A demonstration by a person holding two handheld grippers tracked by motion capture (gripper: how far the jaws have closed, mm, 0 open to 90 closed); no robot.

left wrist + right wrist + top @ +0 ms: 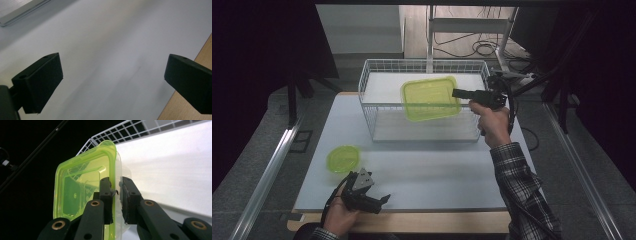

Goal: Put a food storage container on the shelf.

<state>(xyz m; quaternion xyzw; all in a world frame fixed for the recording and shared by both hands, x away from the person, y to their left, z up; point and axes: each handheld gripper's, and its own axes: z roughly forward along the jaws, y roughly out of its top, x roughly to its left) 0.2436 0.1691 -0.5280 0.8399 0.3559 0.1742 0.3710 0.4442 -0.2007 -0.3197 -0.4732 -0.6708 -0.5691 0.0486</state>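
Observation:
A square clear container with a lime-green lid [430, 99] hangs tilted over the white wire basket [371, 85]. My right gripper [458, 93] is shut on its right rim. In the right gripper view the jaws pinch the edge of the container [82, 185], and my right gripper [116, 190] points toward the basket's far rim [130, 127]. A round lime-green lid [343, 158] lies flat on the white table at the front left. My left gripper [384, 200] rests low near the table's front edge, open, with nothing between its fingers [40, 82].
The white tabletop [437, 170] has a wooden front edge [195, 100]. A metal rail [267, 170] runs along the left side on the floor. Cables and a frame stand behind the basket.

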